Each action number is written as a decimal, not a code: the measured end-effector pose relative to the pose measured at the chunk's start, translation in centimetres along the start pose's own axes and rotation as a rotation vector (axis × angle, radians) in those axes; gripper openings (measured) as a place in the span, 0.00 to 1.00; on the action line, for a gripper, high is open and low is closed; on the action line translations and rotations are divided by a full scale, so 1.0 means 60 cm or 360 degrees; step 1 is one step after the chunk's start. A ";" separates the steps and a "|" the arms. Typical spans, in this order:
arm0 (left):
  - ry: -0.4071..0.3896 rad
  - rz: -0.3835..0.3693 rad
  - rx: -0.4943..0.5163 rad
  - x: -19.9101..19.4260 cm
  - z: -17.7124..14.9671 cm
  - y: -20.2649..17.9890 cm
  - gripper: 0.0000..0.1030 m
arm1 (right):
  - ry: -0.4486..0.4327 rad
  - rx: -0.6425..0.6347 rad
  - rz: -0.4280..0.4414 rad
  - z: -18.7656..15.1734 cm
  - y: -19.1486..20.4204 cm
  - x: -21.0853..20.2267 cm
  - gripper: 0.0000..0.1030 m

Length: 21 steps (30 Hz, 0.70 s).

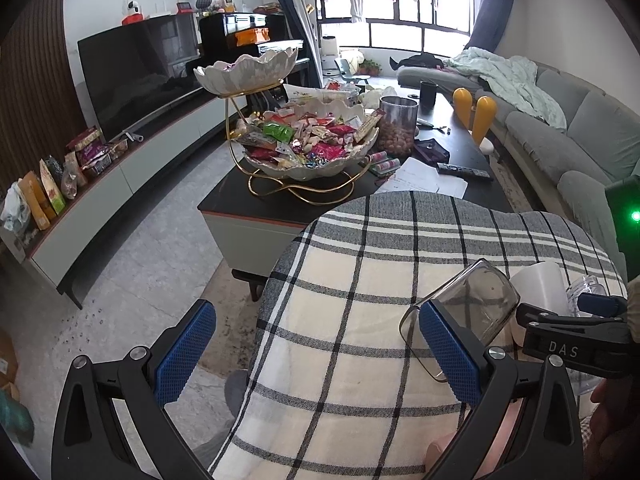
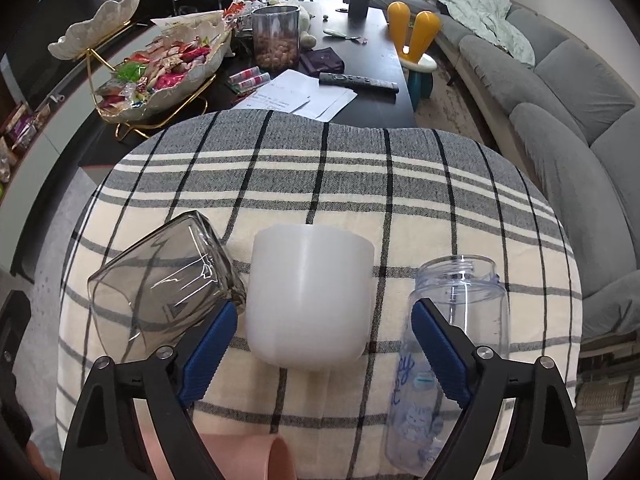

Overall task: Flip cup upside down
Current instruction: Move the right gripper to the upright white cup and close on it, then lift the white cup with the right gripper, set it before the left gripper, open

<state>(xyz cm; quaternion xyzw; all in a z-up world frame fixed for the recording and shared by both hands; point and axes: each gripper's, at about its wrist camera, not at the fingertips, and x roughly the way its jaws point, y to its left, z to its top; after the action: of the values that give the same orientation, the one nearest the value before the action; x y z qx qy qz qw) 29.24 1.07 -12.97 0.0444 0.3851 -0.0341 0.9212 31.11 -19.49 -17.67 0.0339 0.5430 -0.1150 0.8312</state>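
A smoky clear glass cup is tilted on its side on the plaid cloth, mouth toward the camera, left of a white plastic cup that stands mouth down. A clear water bottle stands at the right. My right gripper is open with its fingers on either side of the white cup, and its left fingertip touches the glass. My left gripper is open and empty. The glass cup lies just beyond its right fingertip, with the white cup behind it.
A pink cup rim shows at the bottom edge. Behind the cloth stands a dark coffee table with a tiered snack bowl, a nut jar, papers and a remote. A grey sofa is on the right.
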 end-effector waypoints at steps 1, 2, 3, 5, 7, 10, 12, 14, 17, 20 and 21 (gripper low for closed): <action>0.0004 -0.0002 -0.0004 0.002 0.000 0.000 1.00 | 0.0007 -0.0001 0.0002 0.002 0.000 0.003 0.84; 0.0007 -0.0005 -0.0006 0.004 0.001 0.001 1.00 | 0.0018 0.0000 0.0007 0.003 -0.001 0.006 0.84; 0.0009 -0.0005 -0.0008 0.006 0.001 0.000 1.00 | 0.0034 0.0006 0.0016 0.004 -0.002 0.009 0.81; 0.0010 -0.0006 -0.0008 0.007 0.000 0.000 1.00 | 0.0054 0.0012 0.0038 0.005 -0.003 0.016 0.76; 0.0009 -0.0007 -0.0009 0.006 0.001 0.000 1.00 | 0.0073 0.0014 0.0059 0.006 -0.001 0.023 0.68; 0.0003 0.0003 -0.0006 0.007 0.001 -0.001 1.00 | 0.0067 0.0015 0.0076 0.006 0.001 0.026 0.67; 0.0004 0.0000 -0.0008 0.007 0.001 -0.001 1.00 | 0.0065 0.0029 0.0093 0.006 0.000 0.026 0.67; 0.0000 0.0002 -0.0004 0.007 0.002 -0.001 1.00 | 0.0058 0.0035 0.0101 0.005 0.000 0.024 0.67; -0.0011 -0.0002 0.0000 0.004 0.003 -0.001 1.00 | 0.0023 0.0037 0.0095 0.004 -0.001 0.011 0.67; -0.0016 -0.0007 -0.0003 -0.007 0.005 -0.002 1.00 | -0.0012 0.0046 0.0094 0.003 -0.005 -0.009 0.66; -0.0022 -0.0008 -0.0004 -0.012 0.006 -0.002 1.00 | -0.0017 0.0052 0.0096 0.003 -0.007 -0.015 0.67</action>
<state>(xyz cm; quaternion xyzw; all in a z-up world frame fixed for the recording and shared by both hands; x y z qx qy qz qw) 29.00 0.95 -12.22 0.0422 0.3787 -0.0361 0.9238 30.83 -19.80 -16.76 0.0632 0.5353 -0.0990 0.8365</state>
